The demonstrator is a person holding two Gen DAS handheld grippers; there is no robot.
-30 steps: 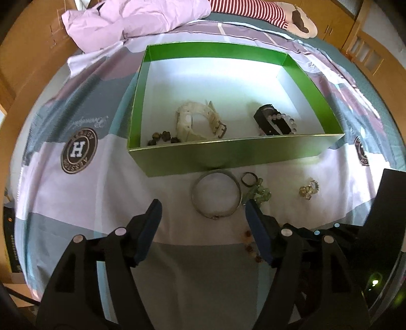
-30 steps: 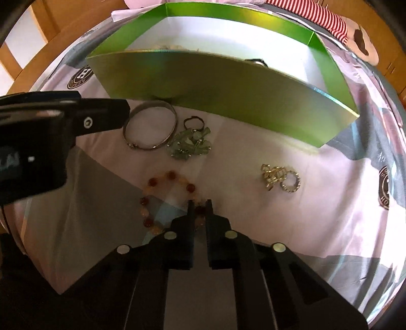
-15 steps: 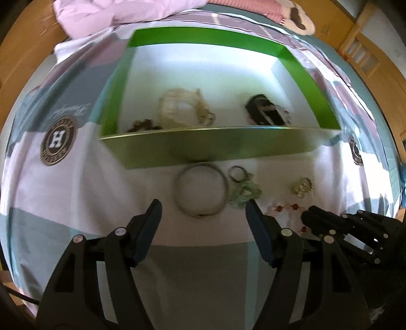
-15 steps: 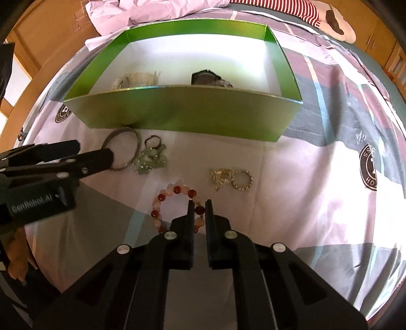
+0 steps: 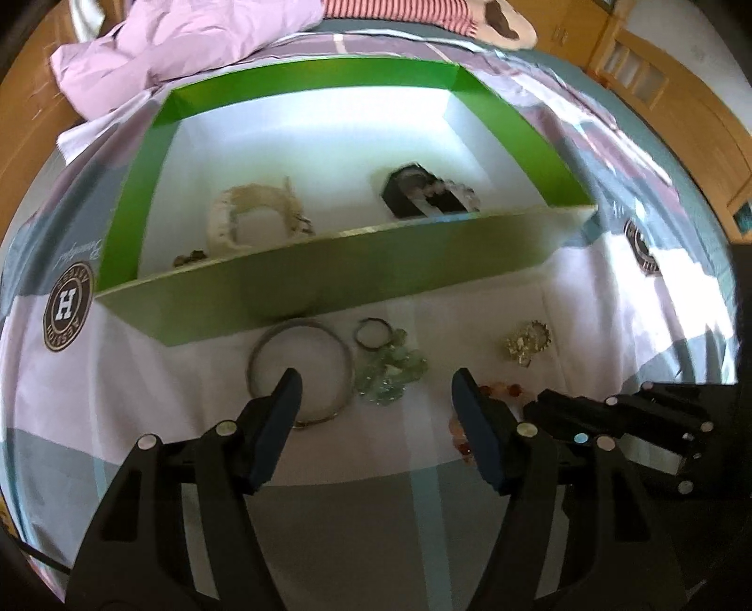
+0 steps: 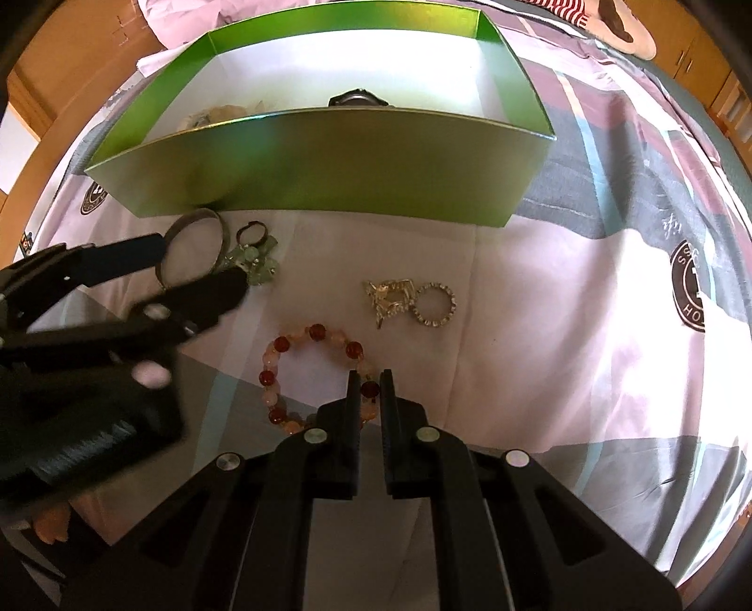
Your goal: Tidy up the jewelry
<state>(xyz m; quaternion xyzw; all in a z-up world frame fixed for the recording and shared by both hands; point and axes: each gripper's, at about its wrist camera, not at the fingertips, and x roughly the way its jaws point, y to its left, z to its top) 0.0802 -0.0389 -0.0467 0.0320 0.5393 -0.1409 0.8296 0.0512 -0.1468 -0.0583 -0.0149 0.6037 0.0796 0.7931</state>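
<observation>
A green box point(image 5: 352, 277) point(image 6: 329, 160) stands on the patterned sheet. In front of it lie a silver bangle point(image 5: 348, 366) point(image 6: 222, 239), a green bead piece point(image 5: 392, 369) point(image 6: 256, 263) and a gold ornament point(image 5: 524, 340) point(image 6: 392, 296). My left gripper point(image 5: 376, 380) point(image 6: 202, 263) hovers low over the bangle and green piece. Its jaws are closing, with the green piece between them but untouched. My right gripper point(image 6: 370, 376) point(image 5: 533, 404) is shut on the red and pink bead bracelet point(image 6: 317, 331) point(image 5: 500, 389), pinching one bead.
Inside the box lie a white strap piece point(image 5: 225, 221), a black item with pearls point(image 5: 413, 192) and dark beads point(image 5: 190, 257). A crumpled pink cloth point(image 5: 188, 42) and striped fabric point(image 5: 390, 7) lie beyond it. Wooden furniture rings the bed.
My left gripper has dropped closer to the bangle, and its left finger now overlaps it. The right gripper came in beside it, still pinching the bracelet, and its view has rolled.
</observation>
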